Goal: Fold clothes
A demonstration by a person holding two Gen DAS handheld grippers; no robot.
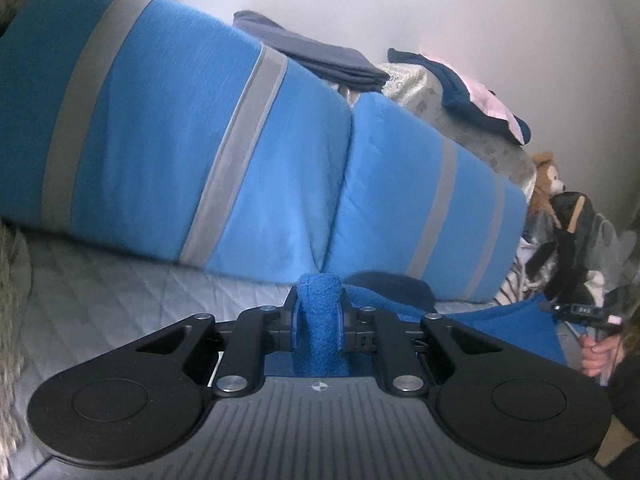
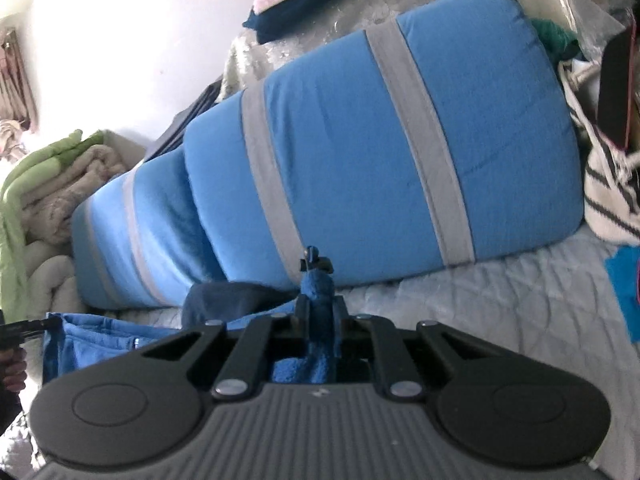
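- The left gripper (image 1: 319, 322) has its jaws pinched tight on a bunched fold of the blue garment (image 1: 320, 344), which rises between them in the left wrist view.
- The right gripper (image 2: 320, 312) likewise has its jaws clamped on another bunch of the same blue cloth (image 2: 316, 356).
- The rest of the garment hangs stretched between the two grippers above the grey quilted bed (image 1: 120, 300); in the right wrist view a lighter blue part sags at the left (image 2: 92, 340).
- A hand (image 1: 598, 354) grips the other gripper's handle at the right edge of the left wrist view.
- Behind, along the bed's far edge, two blue pillows with grey stripes (image 2: 380, 152) lean against the wall.
- Folded dark clothes (image 1: 312, 54) lie atop the pillows.
- Rolled blankets (image 2: 52, 184) sit at the bed's far left corner.
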